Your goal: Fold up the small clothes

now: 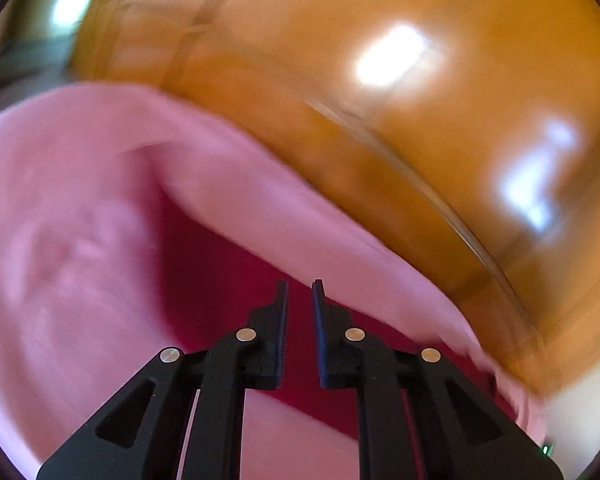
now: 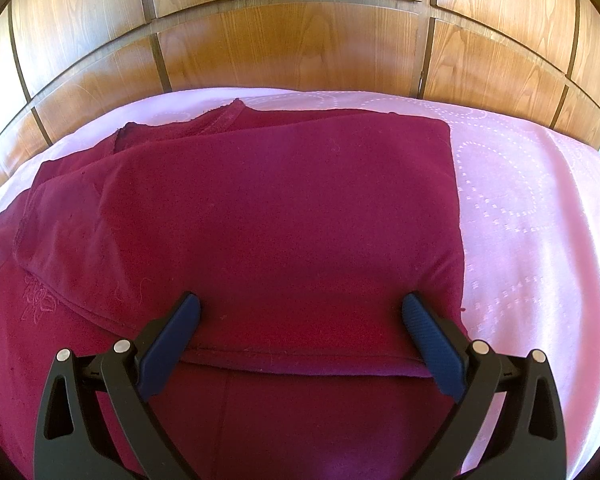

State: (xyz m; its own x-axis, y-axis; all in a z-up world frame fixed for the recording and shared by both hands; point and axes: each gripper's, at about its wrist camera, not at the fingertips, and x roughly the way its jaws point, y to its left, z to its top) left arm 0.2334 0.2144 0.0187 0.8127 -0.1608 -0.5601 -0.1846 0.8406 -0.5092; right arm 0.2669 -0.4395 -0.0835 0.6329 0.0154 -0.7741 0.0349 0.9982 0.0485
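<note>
1. The left gripper [image 1: 300, 286] has its jaws drawn nearly together, with only a narrow slit between the tips. Its view is heavily blurred.
2. Nothing can be made out pinched in that slit; only dark red cloth shows behind it, so it reads as closed on nothing.
3. In the left wrist view the garment [image 1: 224, 264] appears as a dark red patch under and ahead of the fingers, ringed by the pink sheet [image 1: 72, 264].
4. Beyond the sheet in that view runs glossy wood panelling [image 1: 400, 128], with bright glare spots on it.
5. In the right wrist view the garment [image 2: 284, 216] lies on the pink sheet [image 2: 520, 216], partly folded: a flat upper layer with a straight right edge lies over a lower layer.
6. To the left, looser layers stick out from under the fold, one with a faint flower stitched into it.
7. The right gripper [image 2: 300, 316] is spread wide, pointing down at the near part of the garment.
8. Its two fingers [image 2: 432, 344] straddle the near hem of the upper layer; the pads press on nothing.
9. The wood panelling [image 2: 284, 52] stands behind the sheet's far edge.
</note>
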